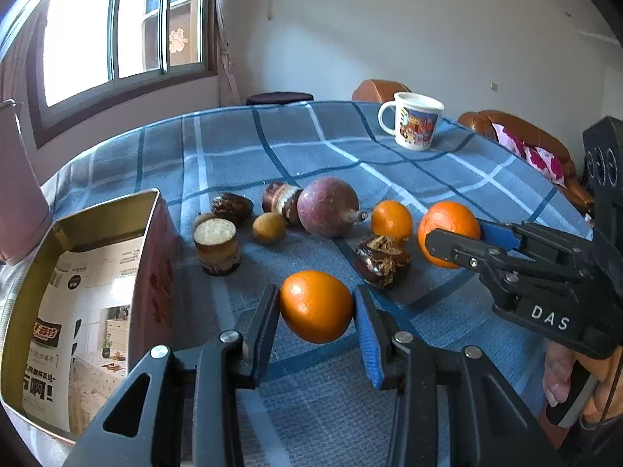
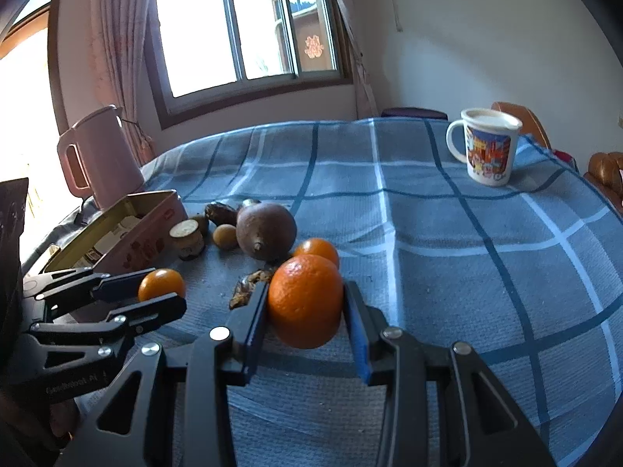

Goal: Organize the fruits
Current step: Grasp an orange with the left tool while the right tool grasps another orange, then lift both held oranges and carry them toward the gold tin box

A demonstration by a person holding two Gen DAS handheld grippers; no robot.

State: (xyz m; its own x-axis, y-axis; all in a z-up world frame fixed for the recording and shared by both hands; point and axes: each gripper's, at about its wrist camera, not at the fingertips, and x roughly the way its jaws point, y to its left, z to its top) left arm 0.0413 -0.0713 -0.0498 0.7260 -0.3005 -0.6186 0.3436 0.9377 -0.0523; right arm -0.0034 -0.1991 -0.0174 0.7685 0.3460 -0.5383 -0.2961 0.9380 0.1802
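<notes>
My left gripper [image 1: 316,296] is shut on a smooth orange [image 1: 315,311], its pads pressing both sides low over the blue checked tablecloth [image 1: 272,148]. My right gripper [image 2: 306,292] is shut on a bigger, dimpled orange [image 2: 305,303]. Each view shows the other gripper too: the right gripper [image 1: 457,233] with its orange [image 1: 447,218], and the left gripper [image 2: 163,290] with its orange [image 2: 161,282]. A third orange [image 1: 391,220] lies free beside a purple round fruit [image 1: 327,206]. Small brown fruits and pieces [image 1: 268,227] lie around them. An open tin box [image 1: 152,233] stands at the left.
A printed white mug [image 1: 412,120] stands at the table's far right. A pink jug [image 2: 101,155] stands behind the tin near the window. A dark husk piece [image 1: 383,258] lies between the two held oranges. Brown chairs sit beyond the table edge.
</notes>
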